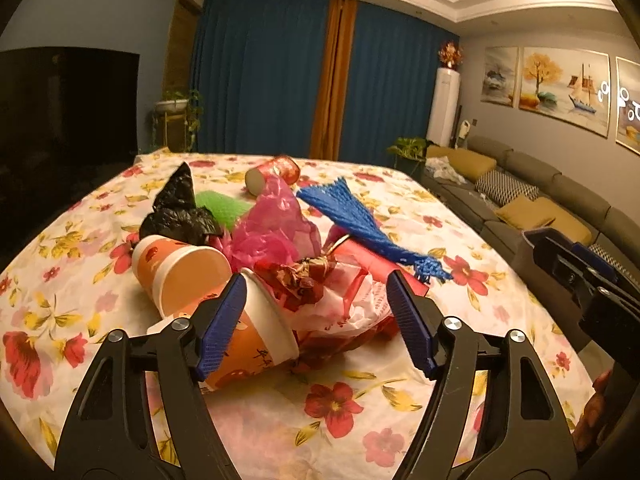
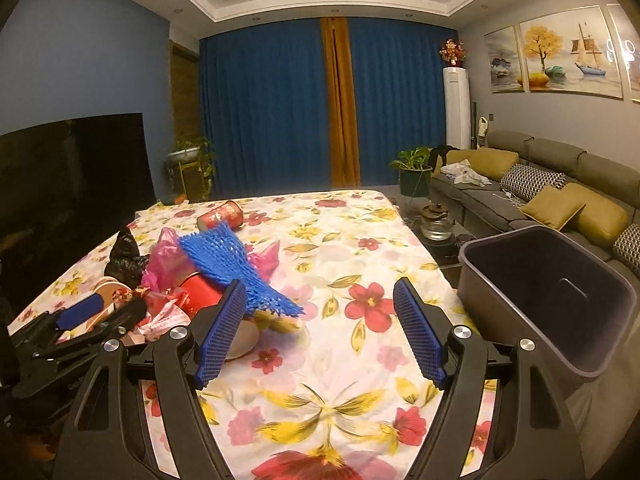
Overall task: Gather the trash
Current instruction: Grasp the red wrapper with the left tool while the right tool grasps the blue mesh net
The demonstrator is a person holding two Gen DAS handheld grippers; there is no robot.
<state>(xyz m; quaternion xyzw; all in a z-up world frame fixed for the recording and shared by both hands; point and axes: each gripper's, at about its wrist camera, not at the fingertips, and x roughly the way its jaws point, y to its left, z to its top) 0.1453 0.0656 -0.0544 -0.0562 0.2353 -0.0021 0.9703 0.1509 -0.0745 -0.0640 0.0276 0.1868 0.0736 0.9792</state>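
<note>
A heap of trash lies on the flowered tablecloth (image 1: 344, 432): two orange paper cups (image 1: 180, 272) on their sides, a black bag (image 1: 180, 208), a pink plastic bag (image 1: 272, 228), a blue foam net (image 1: 360, 220), a crumpled red wrapper (image 1: 304, 276) and a white-and-red bag (image 1: 356, 308). My left gripper (image 1: 315, 280) stands open at the near edge of the heap, its left finger beside the nearer cup's rim. My right gripper (image 2: 320, 286) is open over bare cloth, with the blue foam net (image 2: 224, 260) just left of its left finger. A dark empty bin (image 2: 516, 308) stands at the table's right edge.
A red cup (image 1: 276, 170) lies apart at the far side of the table, next to a green net (image 1: 220, 206). A grey sofa (image 2: 560, 184) runs along the right wall; a glass kettle (image 2: 438, 220) sits on a low table beside it. A dark TV (image 2: 72, 184) is at left.
</note>
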